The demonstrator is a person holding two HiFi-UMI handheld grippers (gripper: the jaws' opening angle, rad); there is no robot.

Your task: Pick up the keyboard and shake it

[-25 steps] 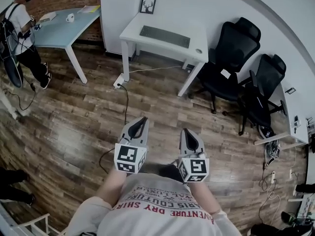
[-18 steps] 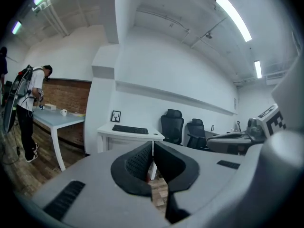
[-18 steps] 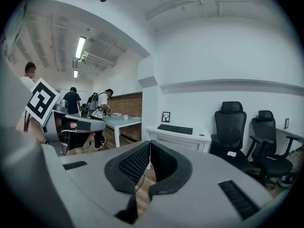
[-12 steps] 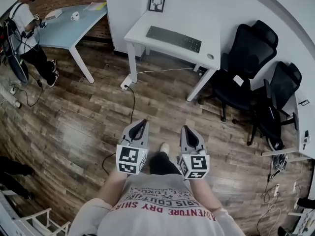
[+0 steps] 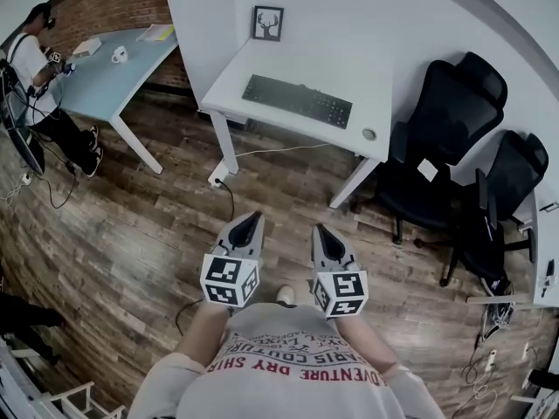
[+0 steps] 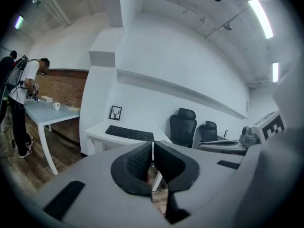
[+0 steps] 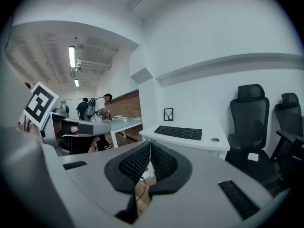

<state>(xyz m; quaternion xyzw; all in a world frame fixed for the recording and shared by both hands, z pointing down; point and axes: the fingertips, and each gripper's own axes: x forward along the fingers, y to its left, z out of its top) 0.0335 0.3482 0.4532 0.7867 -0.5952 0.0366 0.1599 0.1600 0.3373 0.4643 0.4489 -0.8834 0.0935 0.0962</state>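
A dark keyboard [image 5: 297, 100] lies on a white desk [image 5: 262, 68] by the white wall; it also shows as the keyboard [image 6: 129, 133] in the left gripper view and the keyboard [image 7: 178, 132] in the right gripper view. Both grippers hang side by side over the wooden floor, well short of the desk. My left gripper [image 5: 252, 219] is shut with nothing in it, and my right gripper [image 5: 318, 231] is shut and empty too. Their jaws point toward the desk.
A small framed picture [image 5: 268, 23] and a round puck [image 5: 369, 134] sit on the desk. Two black office chairs [image 5: 445, 138] stand to the right. A person [image 5: 35, 68] stands by a blue table [image 5: 113, 64] at far left. A cable and power strip [image 5: 215, 177] lie on the floor.
The view has advanced toward the white desk, so the keyboard and chairs sit larger and nearer. Both grippers keep their places in front of the body, still shut.
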